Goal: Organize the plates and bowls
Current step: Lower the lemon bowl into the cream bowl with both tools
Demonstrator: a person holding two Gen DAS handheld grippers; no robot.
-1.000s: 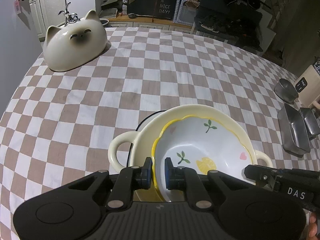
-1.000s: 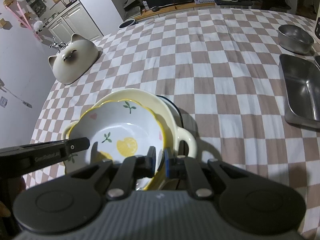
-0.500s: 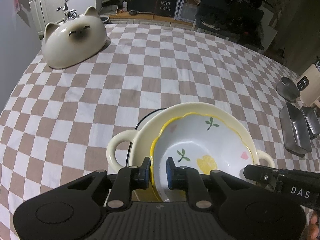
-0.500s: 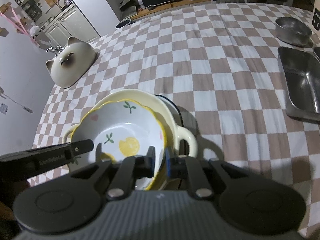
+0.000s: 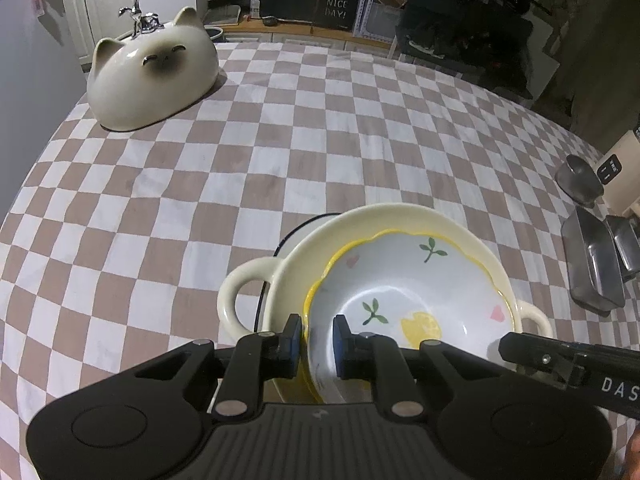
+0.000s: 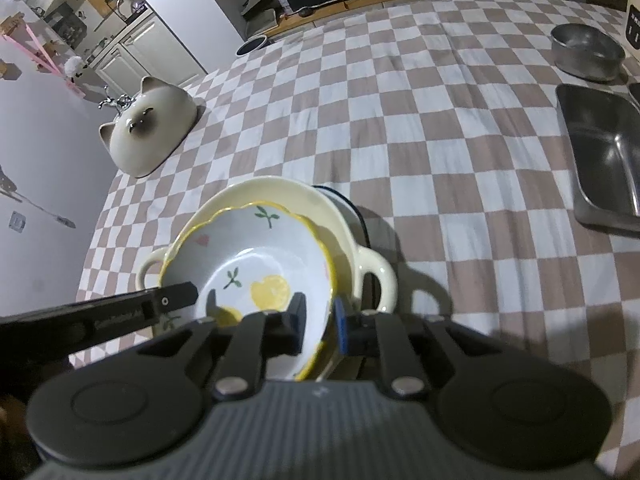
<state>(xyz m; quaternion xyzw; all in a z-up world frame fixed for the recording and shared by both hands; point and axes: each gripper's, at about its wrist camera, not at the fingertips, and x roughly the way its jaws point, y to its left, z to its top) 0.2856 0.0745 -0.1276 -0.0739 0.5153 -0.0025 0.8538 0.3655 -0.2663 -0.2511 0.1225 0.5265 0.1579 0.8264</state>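
A white flower-print bowl with a yellow scalloped rim (image 5: 404, 300) (image 6: 260, 264) rests inside a cream two-handled bowl (image 5: 280, 272) (image 6: 360, 252), which sits on a dark-rimmed plate (image 6: 356, 216). My left gripper (image 5: 316, 338) straddles the flower bowl's near rim with a gap showing beside the pads. My right gripper (image 6: 320, 322) straddles the opposite rim the same way. The other gripper's black finger shows in each view (image 5: 560, 360) (image 6: 120, 312).
An upturned cat-face bowl (image 5: 152, 72) (image 6: 152, 132) sits at the far left of the checkered tablecloth (image 5: 280, 140). A steel tray (image 5: 592, 260) (image 6: 600, 152) and a steel bowl (image 5: 580, 180) (image 6: 586, 52) stand at the right edge.
Both grippers' jaws have widened slightly around the flower bowl's rim, and both cameras have drawn back a little. The bowls stay stacked in place.
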